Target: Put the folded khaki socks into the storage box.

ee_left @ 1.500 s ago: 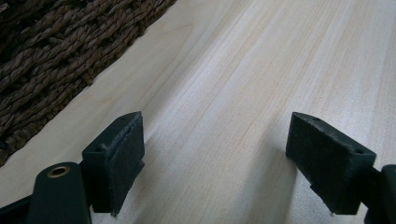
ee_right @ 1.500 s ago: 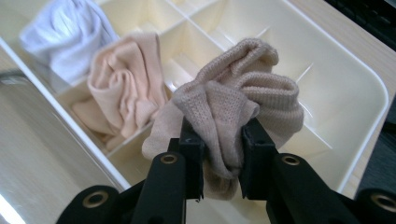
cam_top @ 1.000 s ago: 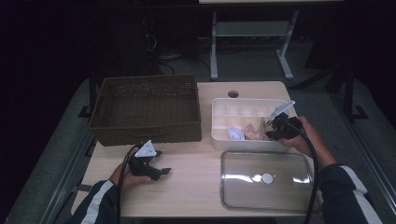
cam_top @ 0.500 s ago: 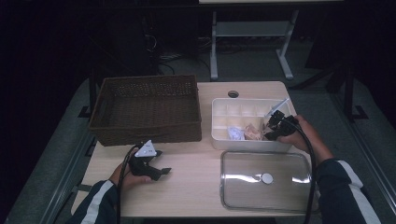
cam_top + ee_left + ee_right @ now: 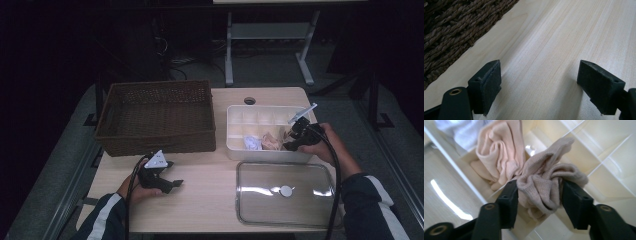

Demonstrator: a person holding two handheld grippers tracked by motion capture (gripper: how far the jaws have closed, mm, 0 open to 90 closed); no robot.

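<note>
Landmark: white divided box (image 5: pixel 235 131), all places given from it
Beige knit cloth (image 5: pixel 544 187): bunched in a compartment at the box's near right end, beside a pinker cloth (image 5: pixel 499 152) and a pale bluish one (image 5: pixel 464 131)
Right gripper (image 5: pixel 539 195): over that compartment; jaws have just been opening, the cloth between them, pads alongside it and seemingly no longer squeezing
Left gripper (image 5: pixel 537 86): well left of the box on bare table (image 5: pixel 564 30), just in front of the wicker basket (image 5: pixel 156 116); jaws spread wide, nothing between
Clear lid (image 5: pixel 285 192): flat on the table, just in front of the box
Handling: likely light, soft, limp, not fragile; it should sag and spring open once loosed
Where to take hold: pinch the thick middle of the bundle, not a loose edge
</note>
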